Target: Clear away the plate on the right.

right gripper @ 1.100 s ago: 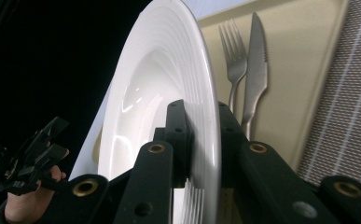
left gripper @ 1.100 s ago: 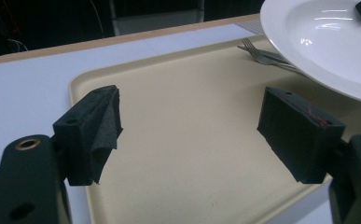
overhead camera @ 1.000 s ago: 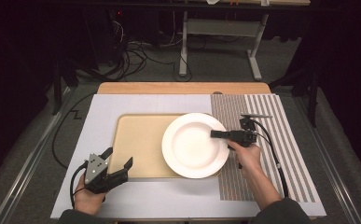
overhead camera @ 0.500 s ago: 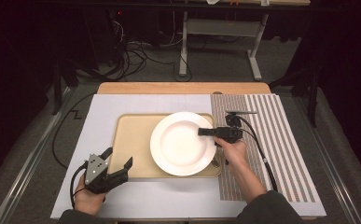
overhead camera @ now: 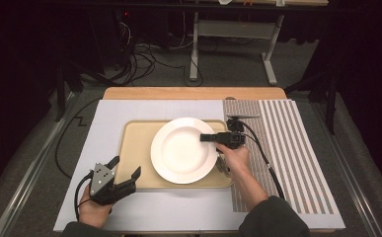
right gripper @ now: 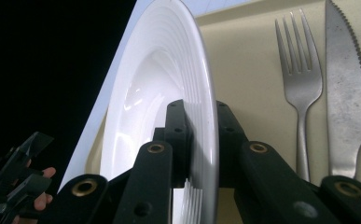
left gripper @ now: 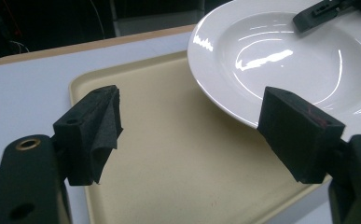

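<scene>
From the high view, a white plate lies over a tan tray that sits on a pale mat covering the counter. The plate takes up the right part of the tray, and its right rim reaches toward a striped mat on the counter's right side. The right hand-held gripper comes in from the right, lying roughly level, with its jaws pinching the plate's right rim. The right hand holds it from below, and a black cable trails off over the striped mat. The left hand-held gripper rests near the tray's lower left corner, off the plate, with its jaws spread and nothing between them; the left hand grips it at the counter's near edge.

In the left gripper view, the two black pads stand wide apart with only the tray showing between them. The plate lies beyond the right pad, and the right hand-held gripper reaches over the plate's far rim at the top right.

In the right gripper view, the plate rises edge-on between the two jaws, which are pressed against its rim from both sides. A fork and a knife lie side by side on the tray to the right of the plate. The left hand-held gripper appears at the lower left.
</scene>
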A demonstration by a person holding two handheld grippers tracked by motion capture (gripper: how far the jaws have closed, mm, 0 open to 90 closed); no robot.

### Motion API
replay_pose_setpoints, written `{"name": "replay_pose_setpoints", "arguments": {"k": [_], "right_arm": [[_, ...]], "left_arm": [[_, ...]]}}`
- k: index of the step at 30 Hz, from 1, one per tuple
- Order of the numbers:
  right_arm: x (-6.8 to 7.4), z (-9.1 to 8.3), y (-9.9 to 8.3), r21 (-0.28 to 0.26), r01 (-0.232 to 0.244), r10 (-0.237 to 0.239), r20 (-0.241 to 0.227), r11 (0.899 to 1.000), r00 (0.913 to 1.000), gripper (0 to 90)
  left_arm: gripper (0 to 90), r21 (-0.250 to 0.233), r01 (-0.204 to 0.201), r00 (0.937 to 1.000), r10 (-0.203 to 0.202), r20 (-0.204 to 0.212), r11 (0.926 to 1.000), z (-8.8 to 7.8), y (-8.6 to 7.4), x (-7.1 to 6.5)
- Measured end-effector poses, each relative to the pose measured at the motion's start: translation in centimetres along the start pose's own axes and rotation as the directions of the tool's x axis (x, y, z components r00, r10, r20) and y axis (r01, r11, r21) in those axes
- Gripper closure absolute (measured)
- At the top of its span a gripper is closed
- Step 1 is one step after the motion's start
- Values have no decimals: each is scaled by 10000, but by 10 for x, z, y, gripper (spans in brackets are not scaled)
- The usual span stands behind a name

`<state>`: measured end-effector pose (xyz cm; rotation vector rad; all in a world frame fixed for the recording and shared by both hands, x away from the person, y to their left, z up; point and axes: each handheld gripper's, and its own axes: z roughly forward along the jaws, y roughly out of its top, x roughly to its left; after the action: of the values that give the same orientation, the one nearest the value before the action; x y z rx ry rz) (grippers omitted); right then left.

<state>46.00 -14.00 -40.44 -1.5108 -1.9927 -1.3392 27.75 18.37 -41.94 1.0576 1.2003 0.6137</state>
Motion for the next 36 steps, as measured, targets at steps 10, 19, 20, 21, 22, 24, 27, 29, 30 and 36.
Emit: {"name": "replay_pose_setpoints", "arguments": {"k": [10, 19, 20, 21, 22, 24, 27, 29, 30, 36], "right_arm": [[1, 15, 0, 167, -30, 27, 224, 9999, 9997, 794], [1, 22, -2, 203, 65, -79, 724, 9998, 9973, 815], [0, 24, -2, 240, 91, -109, 788, 9997, 9968, 819], [0, 24, -3, 310, 95, -121, 842, 9995, 9964, 820], [-1, 25, -3, 361, 100, -131, 845, 9993, 9963, 820], [-1, 27, -4, 371, 83, -113, 798, 9993, 9967, 820], [1, 30, -3, 449, 114, -149, 792, 9989, 9967, 820], [1, 32, -3, 500, 69, -109, 795, 9987, 9968, 818], [1, 33, -3, 519, 97, -139, 808, 9986, 9966, 817], [4, 41, -3, 708, 244, -308, 910, 9972, 9954, 808]], "left_arm": [[225, 0, -5, 10000, 5, 0, 10000, 0, 0, 0], [225, 6, -18, 10000, 18, 4, 10000, 0, -1, 0], [225, -7, -9, 10000, 9, 2, 10000, 1, -1, 0], [225, 1, -7, 10000, 7, 1, 10000, 1, -1, 0], [225, -1, -5, 10000, 5, -2, 10000, 1, -1, -1], [225, 7, -13, 10000, 13, -7, 10000, 1, -1, 0], [225, -28, -144, 9994, 145, 326, 9999, 2, -1, 0], [225, 30, -129, 9998, 129, 142, 9999, 1, -1, 0], [225, 80, -166, 9998, 166, 81, 9998, 1, -1, 0], [225, -383, 274, 9996, -272, 52, 9989, 4, -1, -2]]}}
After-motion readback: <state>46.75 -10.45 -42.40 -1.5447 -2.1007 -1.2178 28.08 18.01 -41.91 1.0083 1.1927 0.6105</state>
